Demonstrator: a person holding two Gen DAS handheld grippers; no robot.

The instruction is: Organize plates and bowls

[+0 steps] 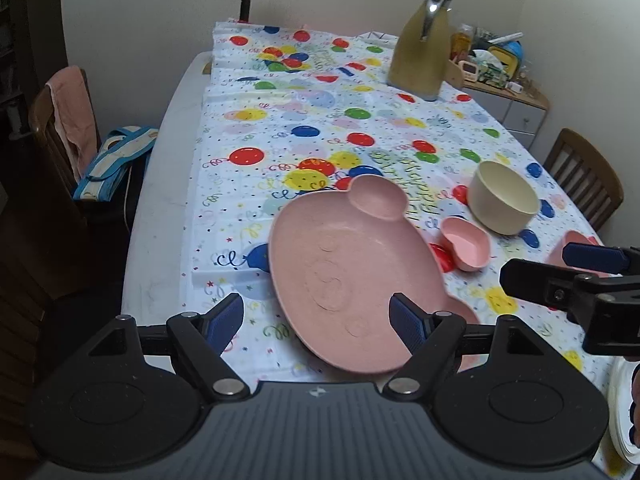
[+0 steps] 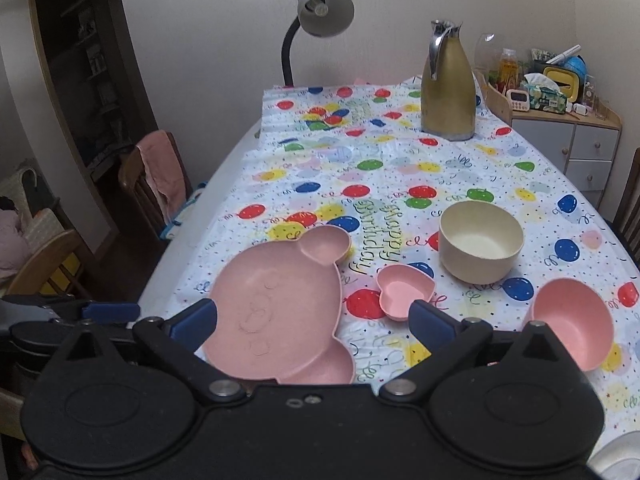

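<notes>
A pink bear-shaped plate lies on the balloon tablecloth near the front. A small pink heart-shaped dish sits to its right. A cream bowl stands behind the dish. A pink bowl sits at the right. My left gripper is open and empty over the plate's near part. My right gripper is open and empty above the plate's near edge; it also shows in the left wrist view.
A gold thermos jug stands at the far right of the table. A desk lamp is at the far end. Chairs flank the table. A white rim shows at the near right. A cluttered cabinet stands beyond.
</notes>
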